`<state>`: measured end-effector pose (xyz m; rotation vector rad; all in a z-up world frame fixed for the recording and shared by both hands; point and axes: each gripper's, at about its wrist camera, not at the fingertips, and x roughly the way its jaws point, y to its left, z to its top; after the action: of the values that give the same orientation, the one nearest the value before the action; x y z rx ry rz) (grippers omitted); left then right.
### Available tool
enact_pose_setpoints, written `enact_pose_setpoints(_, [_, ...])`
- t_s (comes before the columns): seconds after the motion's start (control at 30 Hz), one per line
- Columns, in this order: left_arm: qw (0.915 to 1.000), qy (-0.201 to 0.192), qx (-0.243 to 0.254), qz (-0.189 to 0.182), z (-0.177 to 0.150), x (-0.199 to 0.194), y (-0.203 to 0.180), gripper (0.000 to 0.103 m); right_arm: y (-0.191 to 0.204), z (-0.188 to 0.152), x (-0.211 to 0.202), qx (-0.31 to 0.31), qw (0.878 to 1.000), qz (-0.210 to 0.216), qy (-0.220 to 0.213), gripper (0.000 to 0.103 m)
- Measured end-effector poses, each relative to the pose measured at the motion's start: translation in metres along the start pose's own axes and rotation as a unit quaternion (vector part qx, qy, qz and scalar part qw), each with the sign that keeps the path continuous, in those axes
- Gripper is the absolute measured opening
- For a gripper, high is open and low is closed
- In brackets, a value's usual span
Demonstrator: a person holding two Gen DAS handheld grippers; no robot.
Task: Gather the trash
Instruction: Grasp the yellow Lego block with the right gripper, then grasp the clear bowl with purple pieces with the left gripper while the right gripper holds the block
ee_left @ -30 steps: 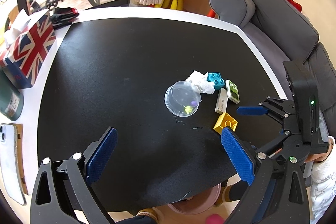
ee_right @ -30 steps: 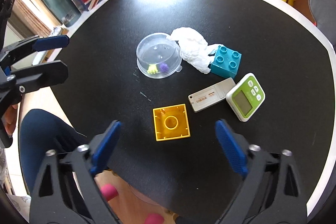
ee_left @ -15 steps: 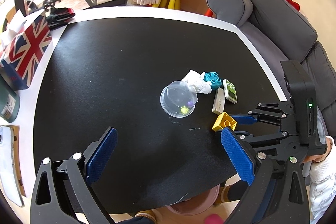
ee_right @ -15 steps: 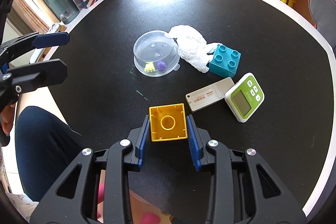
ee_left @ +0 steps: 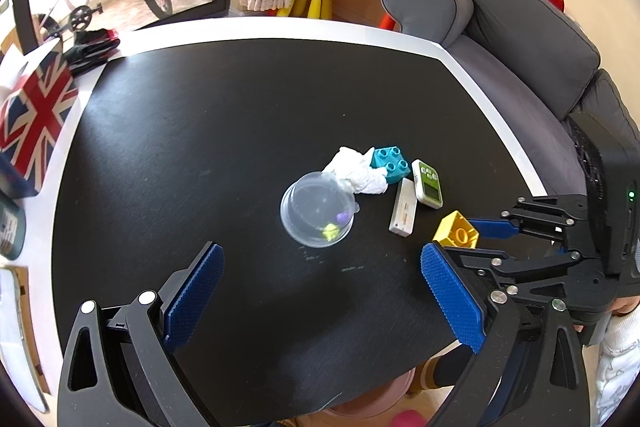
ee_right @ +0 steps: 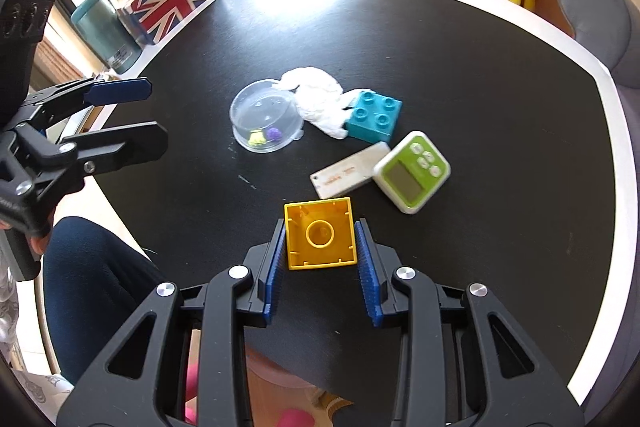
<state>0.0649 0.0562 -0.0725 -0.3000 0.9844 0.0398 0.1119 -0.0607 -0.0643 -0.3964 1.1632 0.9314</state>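
Pickup step in hand: right tongs (ee_right: 320, 247) clamped on the yellow block (ee_right: 320, 233), near the counter's (ee_right: 480, 67) front edge. Left tongs (ee_left: 320, 291) wide, holding nothing. Next, probably: lift clear, carry to the pink bin (ee_left: 376, 403) below, release.

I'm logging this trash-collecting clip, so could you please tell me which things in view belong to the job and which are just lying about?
Part of the job:
- yellow block, clamped in the right gripper
- crumpled tissue
- clear plastic lid
- white test card
- left gripper, jaws open and empty

Just lying about:
- teal block
- green timer
- Union Jack box
- teal bottle
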Motion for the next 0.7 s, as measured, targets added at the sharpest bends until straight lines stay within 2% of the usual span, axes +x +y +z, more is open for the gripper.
enact_pose_setpoints(0.37, [0.9997,0.018,0.015,0.004,0.02,0.025,-0.01,0.095,-0.024,-0.007,-0.015,0.029,1.0,0.004,-0.01,0.033])
enact_pose_setpoints(0.7, [0.9987,0.045,0.02,0.014,0.022,0.059,-0.007,0.095,-0.04,-0.013,-0.02,0.044,0.999,0.008,-0.017,0.033])
